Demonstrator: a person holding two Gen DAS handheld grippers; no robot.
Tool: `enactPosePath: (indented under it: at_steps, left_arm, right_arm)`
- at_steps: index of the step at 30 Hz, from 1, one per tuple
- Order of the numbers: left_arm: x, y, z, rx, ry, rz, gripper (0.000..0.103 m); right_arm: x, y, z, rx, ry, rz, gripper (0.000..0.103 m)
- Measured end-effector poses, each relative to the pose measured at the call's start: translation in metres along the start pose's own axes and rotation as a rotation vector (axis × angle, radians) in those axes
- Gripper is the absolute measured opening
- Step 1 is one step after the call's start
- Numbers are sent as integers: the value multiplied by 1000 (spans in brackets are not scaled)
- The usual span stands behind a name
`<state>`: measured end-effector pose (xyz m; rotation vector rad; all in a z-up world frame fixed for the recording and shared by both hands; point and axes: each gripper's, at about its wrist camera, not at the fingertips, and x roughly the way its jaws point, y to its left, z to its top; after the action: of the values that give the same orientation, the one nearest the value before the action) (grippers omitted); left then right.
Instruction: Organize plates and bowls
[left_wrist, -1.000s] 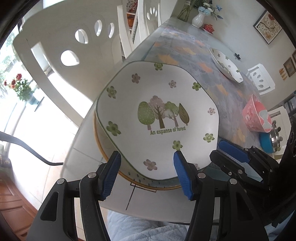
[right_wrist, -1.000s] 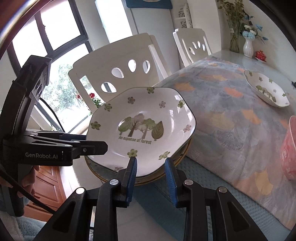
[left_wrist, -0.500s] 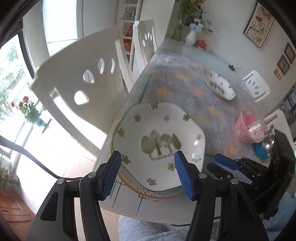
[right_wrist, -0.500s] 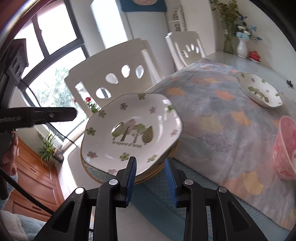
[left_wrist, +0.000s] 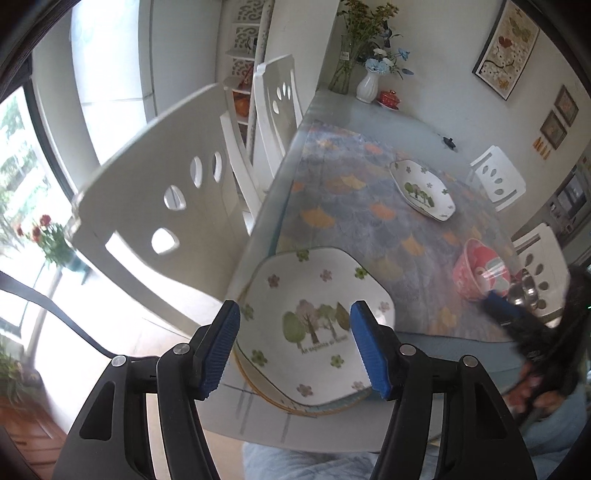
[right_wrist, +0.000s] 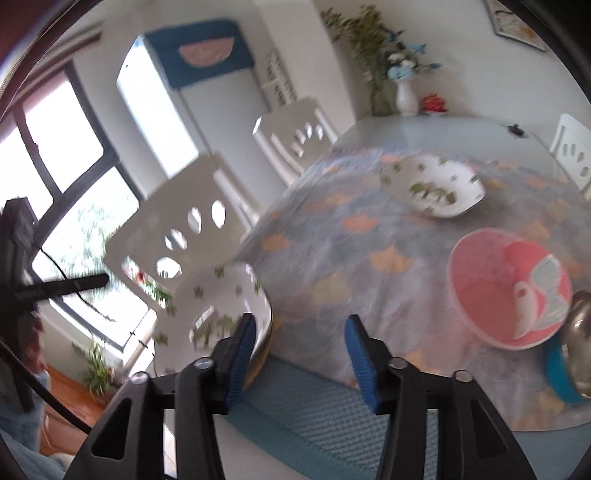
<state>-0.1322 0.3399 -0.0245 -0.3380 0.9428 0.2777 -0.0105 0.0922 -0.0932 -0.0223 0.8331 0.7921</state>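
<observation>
The left gripper (left_wrist: 295, 347) is spread wide, grasping nothing. Just ahead of it, between the pads, a tree plate (left_wrist: 314, 325) tops a stack at the table's (left_wrist: 436, 347) near edge; its print begins "An expanse of", the last word blurred. A second tree plate (left_wrist: 423, 190) lies far ahead to the right. The right gripper (right_wrist: 299, 363) is also released, empty; the pink bowl (right_wrist: 506, 288) sits ahead to its right, the stack to its left.

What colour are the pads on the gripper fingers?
Blue, ribbed pads on black fingers; clearest in the left wrist view.
</observation>
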Motion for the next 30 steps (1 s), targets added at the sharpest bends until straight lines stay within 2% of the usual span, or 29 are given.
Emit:
enactPosePath:
  at_steps: [2,5,9,11,15,17,20,21,23,26,30]
  left_arm:
    - [1,-6,4,34,-1,-14,60]
    - [-1,-15,11,79,-13,-98,63]
    - [0,-27,30,143,-28,-121,64]
    - [1,-32,41,175,-38,-139,64]
    - [6,-41,67,209,-57,-200,71]
    - [12,-45,77,204,-41,-228,71]
    - [23,-50,94,162,6,-343,71]
    - [24,-53,101,145,12,-387,71]
    - [21,-58,112,140,0,-424,71]
    - [9,-70,132,178,-68,-431,71]
    - [-5,-94,167,227,-151,-488,73]
  right_arm:
    - [-18,-2,7,37,-54,-3,53]
    - [-45,-2,21,101,-138,-3,54]
    - [-76,5,45,133,-243,24,56]
    - [-90,14,62,101,-287,28,68]
    - [-124,53,89,-75,-425,-22,73]
    - [-144,75,97,-176,-527,-34,81]
    - [-177,86,106,-222,-667,85,89]
    - [-187,86,109,-224,-701,113,91]
    - [-212,84,122,-235,-791,135,96]
    - [-245,79,137,-237,-913,82,103]
    - [-269,69,148,-179,-1051,-45,103]
